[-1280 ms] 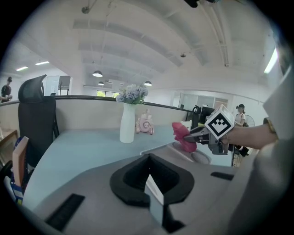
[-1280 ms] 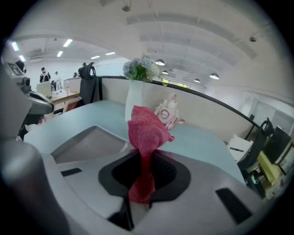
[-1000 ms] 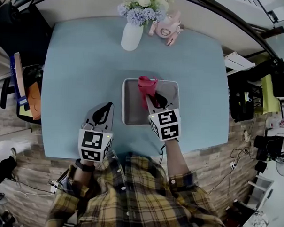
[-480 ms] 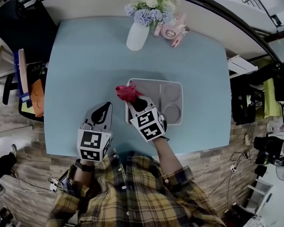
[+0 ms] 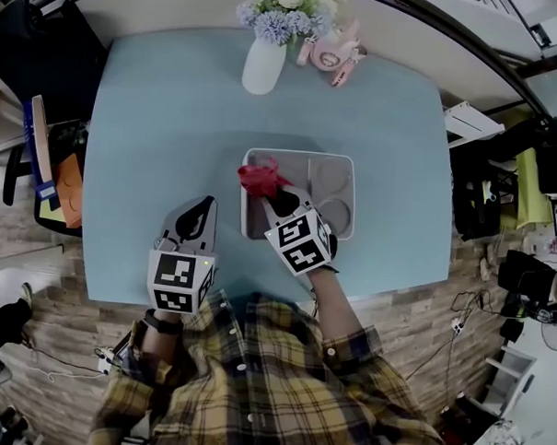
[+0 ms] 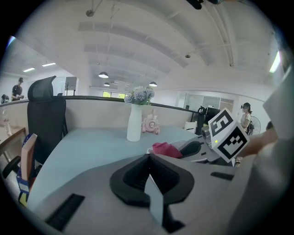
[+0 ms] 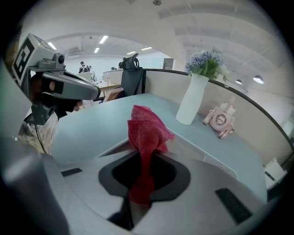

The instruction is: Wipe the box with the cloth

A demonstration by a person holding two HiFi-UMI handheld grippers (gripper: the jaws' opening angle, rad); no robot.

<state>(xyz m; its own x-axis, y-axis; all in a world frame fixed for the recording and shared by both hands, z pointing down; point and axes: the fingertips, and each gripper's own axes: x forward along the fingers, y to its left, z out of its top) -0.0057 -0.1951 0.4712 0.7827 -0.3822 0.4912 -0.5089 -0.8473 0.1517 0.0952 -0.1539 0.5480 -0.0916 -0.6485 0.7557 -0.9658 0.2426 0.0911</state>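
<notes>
1. Head view: the grey box (image 5: 340, 174) stands on the light blue table (image 5: 163, 129), in front of the person. The right gripper (image 5: 272, 198) reaches over the box's near left part. The red cloth (image 5: 260, 178) lies bunched at the gripper's tip, over the left rim of the box. The left gripper (image 5: 203, 214) is to the left of the box, apart from it. A white vase (image 5: 264, 67) and a pink toy (image 5: 327, 53) stand at the far edge.
2. Left gripper view: the jaws of the left gripper (image 6: 149, 176) are together, with nothing between them. The cloth (image 6: 165, 149) shows ahead, to the right.
3. Right gripper view: the jaws of the right gripper (image 7: 142, 183) are clamped on the cloth (image 7: 146, 128), which sticks out forward above the box (image 7: 183, 144).
</notes>
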